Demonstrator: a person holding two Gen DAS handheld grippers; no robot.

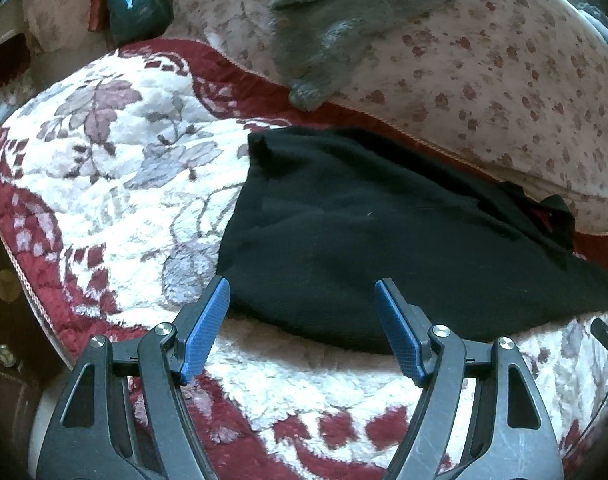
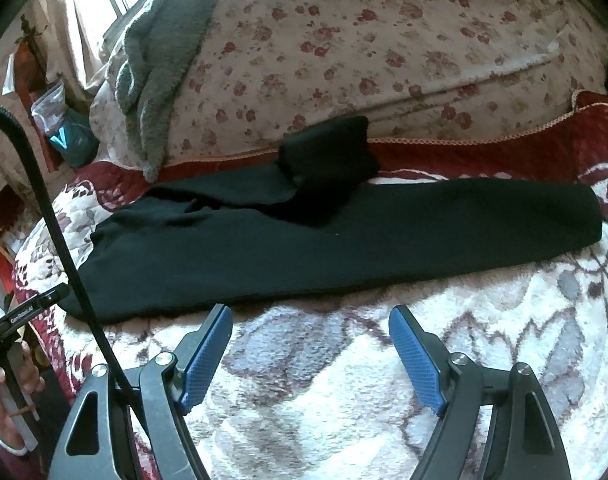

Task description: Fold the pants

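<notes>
Black pants (image 2: 304, 240) lie flat and long across a red and white floral blanket (image 2: 344, 380) on a bed. One leg end (image 2: 328, 156) is bent back over the other leg near the middle. In the left wrist view the wide end of the pants (image 1: 364, 240) lies just ahead of my left gripper (image 1: 302, 286), which is open and empty above its near edge. My right gripper (image 2: 310, 314) is open and empty, just short of the near edge of the pants.
A floral sheet (image 2: 364, 40) covers the bed behind the pants. A grey fleece garment (image 2: 160, 48) lies on it at the back left, also in the left wrist view (image 1: 336, 20). A teal bag (image 1: 134, 6) sits beyond the bed. A black cable (image 2: 64, 248) crosses the left side.
</notes>
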